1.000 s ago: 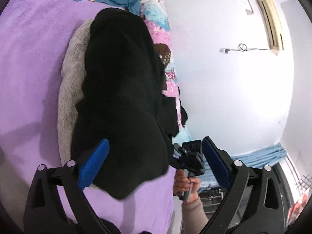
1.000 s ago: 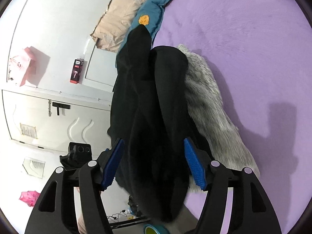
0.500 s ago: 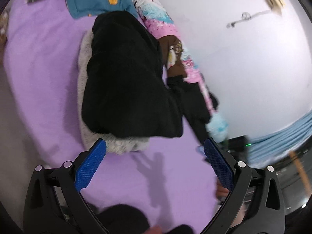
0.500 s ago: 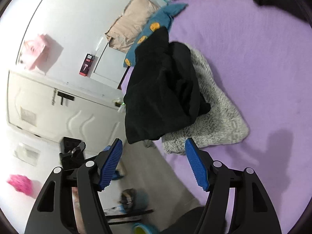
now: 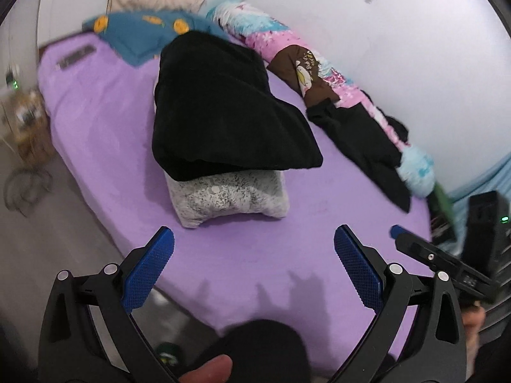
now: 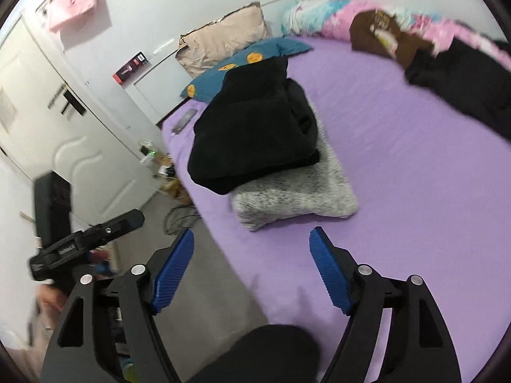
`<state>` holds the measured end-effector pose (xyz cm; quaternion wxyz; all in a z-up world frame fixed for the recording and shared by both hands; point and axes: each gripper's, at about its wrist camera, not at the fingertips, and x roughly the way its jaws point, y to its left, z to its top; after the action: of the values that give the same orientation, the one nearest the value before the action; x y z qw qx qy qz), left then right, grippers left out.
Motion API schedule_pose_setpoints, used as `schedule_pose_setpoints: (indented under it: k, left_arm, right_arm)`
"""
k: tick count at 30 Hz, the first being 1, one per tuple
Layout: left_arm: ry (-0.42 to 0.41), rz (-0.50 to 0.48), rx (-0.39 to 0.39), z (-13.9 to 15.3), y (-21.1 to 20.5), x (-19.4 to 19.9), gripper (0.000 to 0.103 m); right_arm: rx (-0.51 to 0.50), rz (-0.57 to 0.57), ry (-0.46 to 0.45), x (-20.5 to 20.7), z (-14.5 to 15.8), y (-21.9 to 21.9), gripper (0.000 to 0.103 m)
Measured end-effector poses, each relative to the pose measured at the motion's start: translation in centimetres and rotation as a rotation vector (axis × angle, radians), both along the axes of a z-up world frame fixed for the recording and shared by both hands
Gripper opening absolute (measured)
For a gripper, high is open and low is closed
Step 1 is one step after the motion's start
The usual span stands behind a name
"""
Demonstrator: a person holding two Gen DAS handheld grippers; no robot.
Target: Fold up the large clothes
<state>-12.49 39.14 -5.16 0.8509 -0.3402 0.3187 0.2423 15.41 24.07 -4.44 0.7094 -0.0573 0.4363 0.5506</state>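
Sweater [image 5: 223,108] covers grey garment's [image 5: 230,196] far end.

My bed [image 5: 242,255] — purple sheet

A grey fleece [image 5: 230,194] lay on it; spare clothes [image 5: 361,134] lined the wall side.

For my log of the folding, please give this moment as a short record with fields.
surface: purple bed sheet
folded stack: black folded garment on top of grey fuzzy folded garment
unfolded: black garment by the wall
left gripper: open, empty
right gripper: open, empty
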Motion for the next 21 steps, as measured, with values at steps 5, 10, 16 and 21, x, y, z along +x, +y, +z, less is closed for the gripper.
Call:
schedule_pose_setpoints:
  k: [5,10,16,21]
  left_arm:
    - [0.040,0.011,0.149,0.4,-3.2,0.0,0.097]
    - [0.034,-0.002,0.200,0.7,-5.7,-0.7,0.097]
    - [0.020,-0.035,0.235,1.0,-7.0,-0.6,0.097]
    - [0.021,-0.041,0.241,1.2,-7.1,-0.3,0.097]
  right_arm:
    - [-0.003,-0.045,-0.130,-2.5,0.5,-2.4,0.074]
    - [-0.016,-0.058,-0.206,-3.9,0.9,-4.1,0.077]
    - [-0.018,-0.069,-0.227,-4.9,0.6,-5.3,0.077]
    - [-0.021,-0.069,-0.226,-5.1,0.6,-5.6,0.077]
